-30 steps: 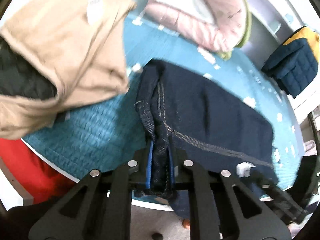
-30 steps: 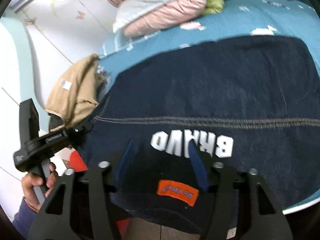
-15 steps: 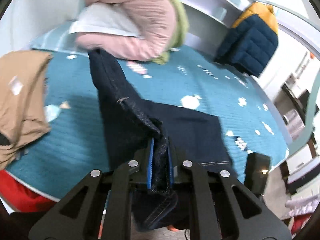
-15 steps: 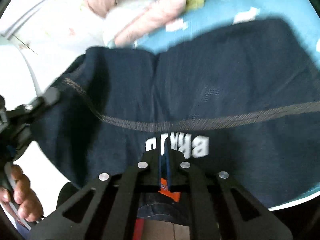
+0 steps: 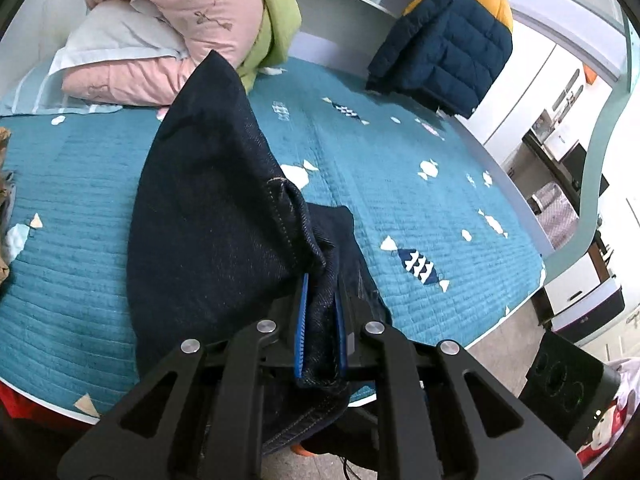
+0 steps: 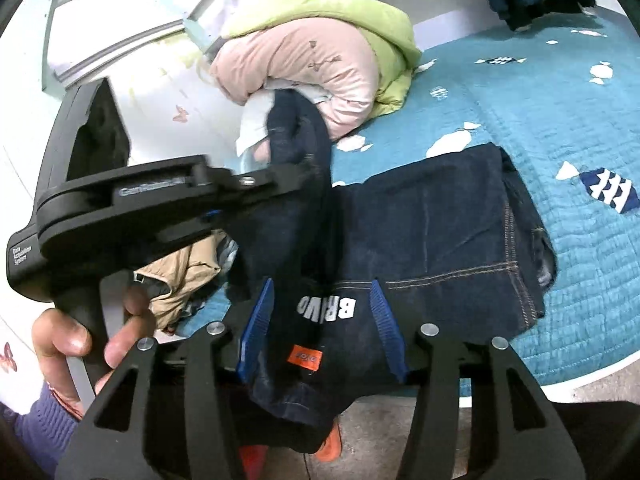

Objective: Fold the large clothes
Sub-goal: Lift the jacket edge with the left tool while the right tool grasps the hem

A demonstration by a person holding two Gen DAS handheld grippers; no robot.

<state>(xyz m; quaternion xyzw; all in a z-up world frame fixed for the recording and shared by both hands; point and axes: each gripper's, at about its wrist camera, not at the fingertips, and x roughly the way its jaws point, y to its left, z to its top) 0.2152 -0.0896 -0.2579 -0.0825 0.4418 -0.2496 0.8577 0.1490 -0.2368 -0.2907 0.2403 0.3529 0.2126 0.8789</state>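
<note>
Here, nearest me, my left claw point(image 5: 320, 330) is clenched on a bunched edge of the dark denim garment point(image 5: 208, 216), the blue pads point(image 5: 301, 330) pinching the fabric tight. My right claw point(image 6: 320, 330) is opening: its blue pads point(image 6: 256, 328) stand clear on either side of the cloth, the white "BRAVO" lettering point(image 6: 326, 309) and an orange tag point(image 6: 305, 357) lying between them, not pressed. From the right wrist view, my left hand point(image 6: 68, 344) grips the other tool's handle. The denim rises from the left claw as a lifted flap; the rest lies flat near the bed's front edge on the teal quilt point(image 5: 420, 184), part hanging over the edge. A tan garment point(image 6: 180, 276) sits just left. Farther back: rolled pink-and-green bedding point(image 5: 188, 28), then a navy-and-yellow puffer jacket point(image 5: 448, 52)
</note>
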